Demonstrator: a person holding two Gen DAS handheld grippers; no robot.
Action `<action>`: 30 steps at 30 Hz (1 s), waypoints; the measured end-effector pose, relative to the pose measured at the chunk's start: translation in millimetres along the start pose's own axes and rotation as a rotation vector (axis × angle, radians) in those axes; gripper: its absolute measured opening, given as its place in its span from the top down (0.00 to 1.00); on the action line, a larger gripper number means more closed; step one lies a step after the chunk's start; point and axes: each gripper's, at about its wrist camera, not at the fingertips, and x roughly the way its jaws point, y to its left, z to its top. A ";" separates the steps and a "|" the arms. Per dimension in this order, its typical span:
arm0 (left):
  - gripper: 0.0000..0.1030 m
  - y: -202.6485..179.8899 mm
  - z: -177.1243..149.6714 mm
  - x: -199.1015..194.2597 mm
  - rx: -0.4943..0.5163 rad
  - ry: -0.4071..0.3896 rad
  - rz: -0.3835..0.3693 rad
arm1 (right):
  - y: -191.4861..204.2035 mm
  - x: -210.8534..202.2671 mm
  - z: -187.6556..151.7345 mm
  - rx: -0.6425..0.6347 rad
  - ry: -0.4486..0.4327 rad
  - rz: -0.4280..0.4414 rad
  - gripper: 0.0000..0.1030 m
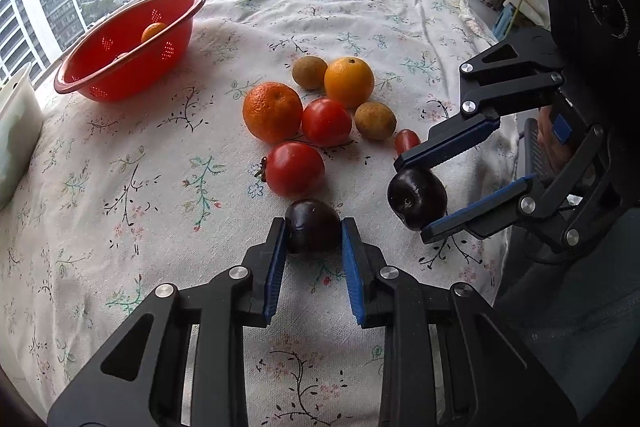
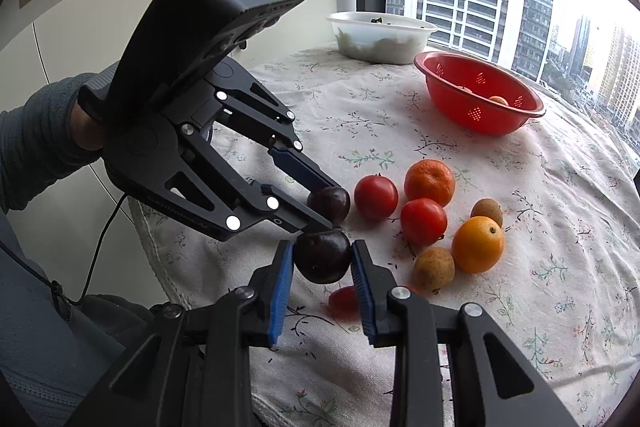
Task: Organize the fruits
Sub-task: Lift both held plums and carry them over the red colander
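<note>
Pick-up step: left tongs point(image 1: 313, 233) and right tongs point(image 2: 322, 255) each clamp a dark plum; next, judged, carry both to far red colander point(image 1: 120, 75).

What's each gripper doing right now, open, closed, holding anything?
Left gripper: shut on a dark plum resting on the tablecloth.
Right gripper: shut on a second dark plum.
</note>
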 end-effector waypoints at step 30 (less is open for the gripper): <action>0.75 217.6 178.0 22.0 -0.179 -0.060 0.185 | -195.3 29.2 162.1 0.186 -0.033 -0.081 0.69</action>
